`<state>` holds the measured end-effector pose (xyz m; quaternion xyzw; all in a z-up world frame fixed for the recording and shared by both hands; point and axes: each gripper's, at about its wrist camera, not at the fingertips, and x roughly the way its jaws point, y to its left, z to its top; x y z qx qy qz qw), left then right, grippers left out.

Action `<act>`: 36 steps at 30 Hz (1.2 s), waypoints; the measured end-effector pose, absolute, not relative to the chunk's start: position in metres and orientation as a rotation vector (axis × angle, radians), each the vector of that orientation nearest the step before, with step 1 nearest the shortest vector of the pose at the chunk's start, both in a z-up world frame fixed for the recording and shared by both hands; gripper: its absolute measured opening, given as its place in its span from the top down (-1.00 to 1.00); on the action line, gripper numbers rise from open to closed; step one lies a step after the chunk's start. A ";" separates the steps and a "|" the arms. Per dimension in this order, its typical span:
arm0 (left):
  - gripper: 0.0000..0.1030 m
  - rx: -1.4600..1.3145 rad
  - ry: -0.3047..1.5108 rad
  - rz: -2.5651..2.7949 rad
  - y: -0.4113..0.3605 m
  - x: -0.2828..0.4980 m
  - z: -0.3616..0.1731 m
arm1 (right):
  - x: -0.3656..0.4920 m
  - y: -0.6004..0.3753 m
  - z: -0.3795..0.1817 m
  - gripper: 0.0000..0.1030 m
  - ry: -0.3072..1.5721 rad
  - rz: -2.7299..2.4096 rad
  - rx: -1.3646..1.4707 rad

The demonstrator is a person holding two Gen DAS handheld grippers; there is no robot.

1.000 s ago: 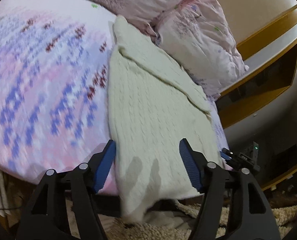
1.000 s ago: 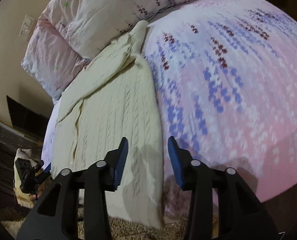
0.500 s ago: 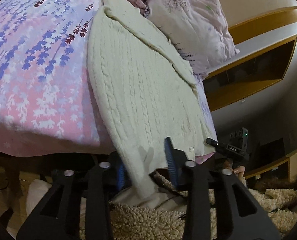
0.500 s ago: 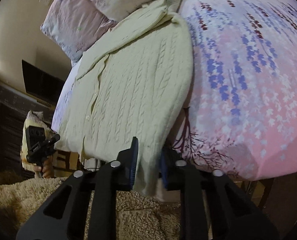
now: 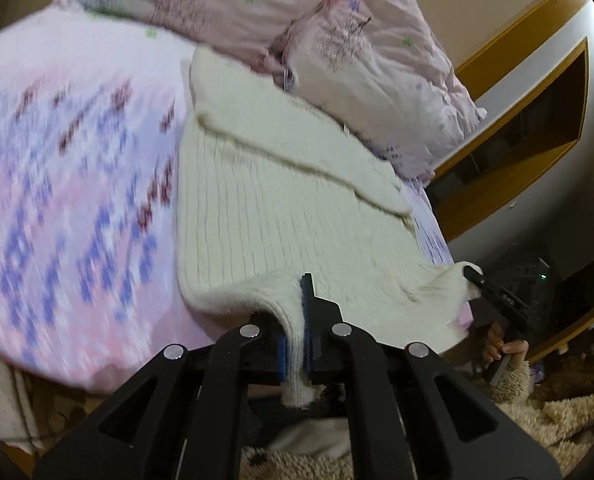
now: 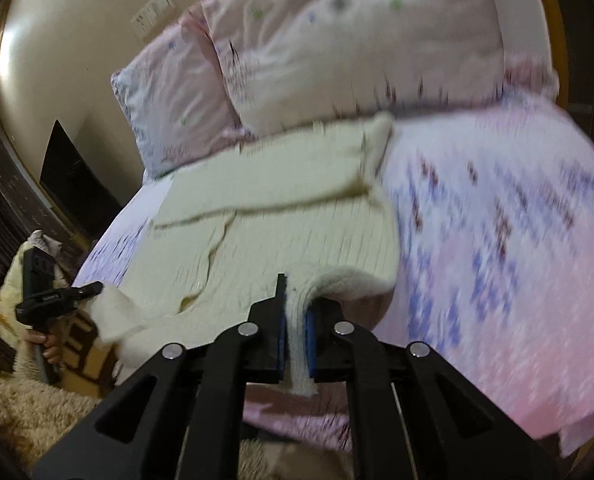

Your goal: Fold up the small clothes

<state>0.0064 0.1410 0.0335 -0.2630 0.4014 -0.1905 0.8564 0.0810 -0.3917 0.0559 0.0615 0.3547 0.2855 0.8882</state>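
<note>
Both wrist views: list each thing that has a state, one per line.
left gripper: shut on the hem of the cream knit sweater.
right gripper: shut on the sweater's hem at the other bottom corner.
cream knit sweater: spread flat on the floral bedspread, near edge lifted, sleeve folded across the top.
pillows: stacked at the head.

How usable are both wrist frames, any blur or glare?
Left wrist view: floral bedspread smeared by motion blur; the left gripper, clamped on the cream sweater, stays sharp; fisheye bends the wooden headboard. Right wrist view: blur is heavier across the pillows and bedspread; bright glare on the wall at left; the right gripper is crisp.
</note>
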 end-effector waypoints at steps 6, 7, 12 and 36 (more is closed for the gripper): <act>0.91 -0.459 0.740 -0.369 0.141 0.026 0.073 | 0.090 -0.381 0.083 0.87 0.585 0.570 0.105; 0.91 -0.446 0.726 -0.364 0.140 0.027 0.078 | 0.093 -0.380 0.088 0.87 0.552 0.565 0.108; 0.91 -0.396 0.667 -0.335 0.139 0.050 0.098 | 0.110 -0.374 0.107 0.87 0.463 0.550 0.143; 0.91 -0.616 0.781 -0.157 0.157 0.283 0.024 | 0.343 -0.327 0.028 0.86 0.768 0.229 0.449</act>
